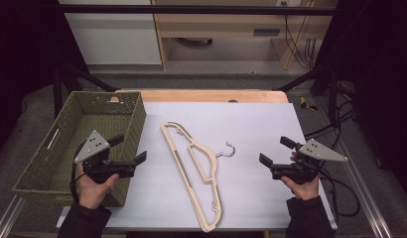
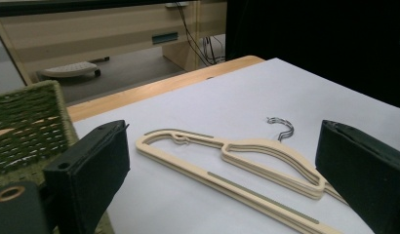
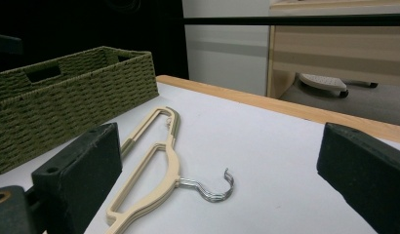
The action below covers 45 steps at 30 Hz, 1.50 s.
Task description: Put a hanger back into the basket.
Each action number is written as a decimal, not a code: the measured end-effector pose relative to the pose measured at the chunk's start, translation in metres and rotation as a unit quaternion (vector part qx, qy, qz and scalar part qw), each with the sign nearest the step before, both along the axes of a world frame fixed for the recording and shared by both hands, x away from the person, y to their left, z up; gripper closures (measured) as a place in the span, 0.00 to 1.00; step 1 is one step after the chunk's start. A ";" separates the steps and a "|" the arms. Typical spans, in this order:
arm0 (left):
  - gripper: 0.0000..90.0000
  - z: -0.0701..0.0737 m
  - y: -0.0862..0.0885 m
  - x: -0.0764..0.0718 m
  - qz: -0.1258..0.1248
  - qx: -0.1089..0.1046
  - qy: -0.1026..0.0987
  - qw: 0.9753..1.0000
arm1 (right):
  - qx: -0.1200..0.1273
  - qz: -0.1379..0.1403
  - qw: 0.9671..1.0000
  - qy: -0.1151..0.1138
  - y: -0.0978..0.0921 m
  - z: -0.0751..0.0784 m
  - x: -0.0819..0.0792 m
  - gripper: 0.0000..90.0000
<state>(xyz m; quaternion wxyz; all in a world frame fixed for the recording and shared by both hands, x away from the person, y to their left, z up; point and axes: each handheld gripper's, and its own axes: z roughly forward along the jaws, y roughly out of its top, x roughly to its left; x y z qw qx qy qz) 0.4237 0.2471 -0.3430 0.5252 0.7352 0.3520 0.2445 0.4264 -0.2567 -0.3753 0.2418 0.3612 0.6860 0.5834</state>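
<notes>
A small stack of cream plastic hangers [image 1: 194,171] lies flat on the white sheet [image 1: 251,124] that covers the table, just to the right of the green woven basket [image 1: 47,163] and apart from it. The stack's long axis runs from the far end, near the basket's far right corner, to the near end, which lies nearer the person and farther right of the basket, close to the sheet's near edge. The straight bar forms the side toward the basket, and the metal hooks [image 1: 229,148] stick out from the middle of the other side, pointing away from the basket and curling over at the tip. The left gripper [image 1: 128,148] is held above the basket's right wall, jaws spread wide and holding nothing, aimed toward the hangers. The right gripper [image 1: 275,150] hovers over the sheet well right of the hooks, jaws likewise wide apart and empty, facing back toward the basket.
</notes>
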 end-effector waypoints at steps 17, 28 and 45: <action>0.07 -0.011 -0.079 0.032 -0.066 0.045 0.036 0.996 | 0.004 0.004 1.000 0.005 0.002 0.000 0.000 0.04; 0.10 -0.037 -0.130 0.065 -0.093 0.078 0.076 0.990 | 0.005 0.009 1.000 0.006 0.001 0.000 0.001 0.04; 0.19 -0.071 -0.192 0.104 -0.117 0.126 0.118 0.978 | 0.003 0.016 1.000 0.008 0.002 -0.001 0.002 0.05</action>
